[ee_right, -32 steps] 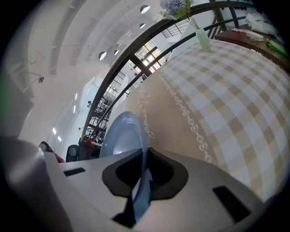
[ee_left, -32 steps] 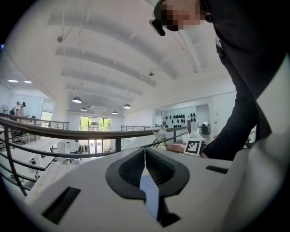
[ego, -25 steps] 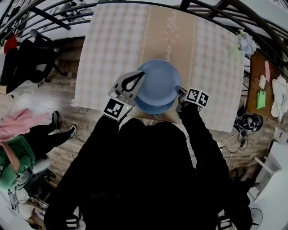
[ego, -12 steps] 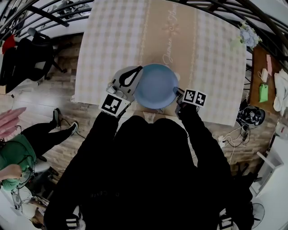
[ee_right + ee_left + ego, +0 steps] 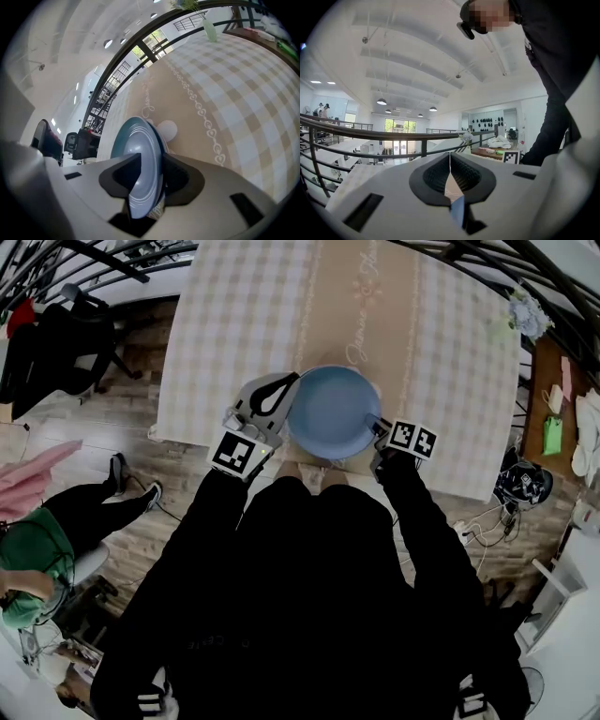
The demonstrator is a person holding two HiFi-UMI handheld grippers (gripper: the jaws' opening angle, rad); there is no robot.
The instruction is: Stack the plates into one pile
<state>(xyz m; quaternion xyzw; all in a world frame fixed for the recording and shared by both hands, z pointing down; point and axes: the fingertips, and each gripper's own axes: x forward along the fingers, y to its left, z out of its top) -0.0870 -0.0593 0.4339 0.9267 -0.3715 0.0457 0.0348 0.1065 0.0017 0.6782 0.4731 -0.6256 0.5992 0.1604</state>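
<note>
A blue plate (image 5: 333, 412) lies on top of a second, darker blue plate (image 5: 123, 127) near the front edge of the table (image 5: 234, 315), so the two form one pile. My right gripper (image 5: 378, 425) reaches over the top plate's right rim. In the right gripper view that rim (image 5: 140, 154) stands between the jaws. They have just been opening, and the pads do not press on it. My left gripper (image 5: 296, 381) lies flat beside the pile, jaws shut, tips against the plate's left rim. A blue sliver (image 5: 457, 211) shows through the gap behind its tips.
The table wears a checked cloth with a beige runner (image 5: 370, 306). A small white round thing (image 5: 166, 129) sits just beyond the plates. A vase of flowers (image 5: 518, 320) stands at the far right corner. Black railings border the table, and a seated person (image 5: 28, 559) is at the left.
The top plate, offset above the lower one a second ago, now rests squarely on it. The right gripper's jaws have parted from its rim. The left gripper has stayed in place.
</note>
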